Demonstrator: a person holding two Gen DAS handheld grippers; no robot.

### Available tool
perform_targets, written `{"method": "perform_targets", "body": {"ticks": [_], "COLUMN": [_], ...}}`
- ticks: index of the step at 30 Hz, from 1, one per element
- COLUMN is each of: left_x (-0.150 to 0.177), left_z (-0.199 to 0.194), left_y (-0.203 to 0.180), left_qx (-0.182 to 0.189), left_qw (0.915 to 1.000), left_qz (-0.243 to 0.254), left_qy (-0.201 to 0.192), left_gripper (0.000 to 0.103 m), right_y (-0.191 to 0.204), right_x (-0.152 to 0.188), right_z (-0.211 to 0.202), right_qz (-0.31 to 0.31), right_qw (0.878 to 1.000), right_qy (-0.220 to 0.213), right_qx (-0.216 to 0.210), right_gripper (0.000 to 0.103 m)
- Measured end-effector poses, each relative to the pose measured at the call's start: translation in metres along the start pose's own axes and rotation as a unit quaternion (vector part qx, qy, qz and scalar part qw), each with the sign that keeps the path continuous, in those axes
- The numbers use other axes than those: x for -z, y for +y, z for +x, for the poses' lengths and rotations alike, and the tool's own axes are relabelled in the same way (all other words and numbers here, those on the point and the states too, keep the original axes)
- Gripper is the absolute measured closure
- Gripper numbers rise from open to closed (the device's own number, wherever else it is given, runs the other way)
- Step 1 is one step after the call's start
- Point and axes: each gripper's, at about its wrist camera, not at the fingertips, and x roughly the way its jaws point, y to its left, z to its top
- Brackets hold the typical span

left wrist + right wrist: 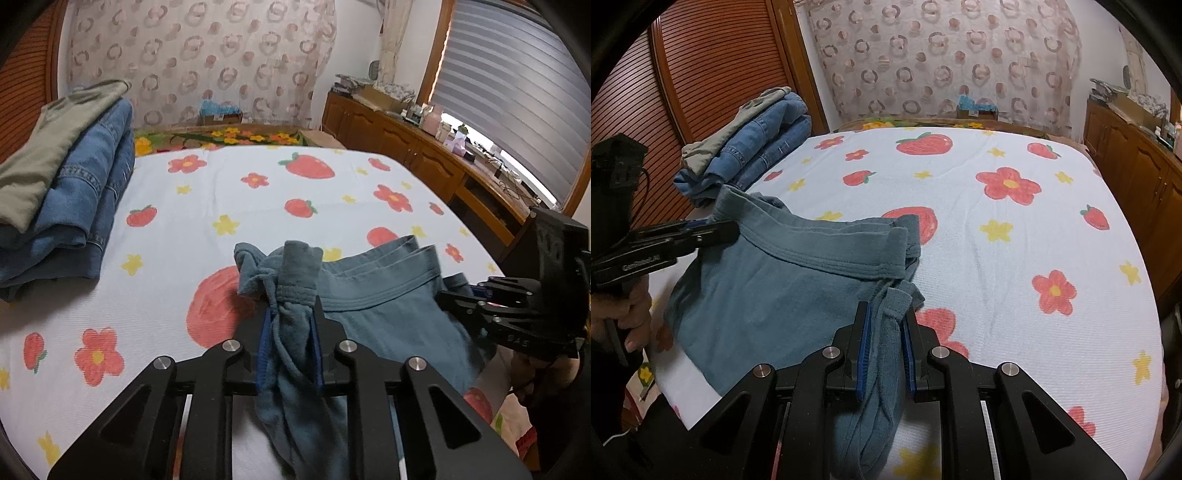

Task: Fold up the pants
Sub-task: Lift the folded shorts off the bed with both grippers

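Teal-grey pants (pixel 384 299) lie at the near edge of the bed, waistband toward the far side. In the left wrist view my left gripper (pixel 293 306) is shut on a bunched waistband corner, with cloth squeezed between its blue pads. My right gripper (pixel 445 295) enters from the right at the other waistband corner. In the right wrist view the right gripper (pixel 886 312) is shut on a gathered fold of the pants (pixel 768 288). The left gripper (pixel 733 227), held by a hand (pixel 631 317), pinches the waistband's left end.
The bed cover (pixel 979 236) is white with strawberries and flowers. A stack of folded jeans (pixel 88 206) with an olive garment on top sits at the left side of the bed. A wooden cabinet (pixel 413 151) runs along the right wall, and a slatted wardrobe door (pixel 713 74) stands at the left.
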Motion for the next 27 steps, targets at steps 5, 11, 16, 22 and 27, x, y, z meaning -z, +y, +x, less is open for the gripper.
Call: {"method": "perform_targets", "body": {"ticks": [5,11,16,22,27], "left_x": [0.002,0.003,0.002,-0.001,-0.005], "left_z": [-0.012,-0.03,-0.053,-0.074,-0.088], "left_y": [-0.008,-0.017,-0.026,-0.033,-0.038], "left_qx": [-0.004,-0.001,0.004,0.009,0.008], "left_qw": [0.9998,0.999,0.9975,0.9954,0.9935], "left_qz": [0.01,0.019,0.029,0.035,0.04], "left_qy": [-0.017,-0.039,-0.064,-0.089,-0.107], "left_gripper": [0.084,0.084,0.085,0.085,0.085], "right_y": [0.005,0.007,0.014,0.027,0.032], "right_x": [0.001,0.001,0.003,0.007,0.007], "right_z": [0.0,-0.019,-0.04,-0.062,-0.077], "right_qz": [-0.009,-0.002,-0.008,-0.028,-0.035], "right_qw": [1.0,1.0,0.998,0.996,0.993], "right_qy": [0.001,-0.031,-0.059,-0.088,-0.109], "right_qx": [0.008,0.004,0.007,0.015,0.013], "right_gripper": [0.09,0.094,0.094,0.095,0.095]}}
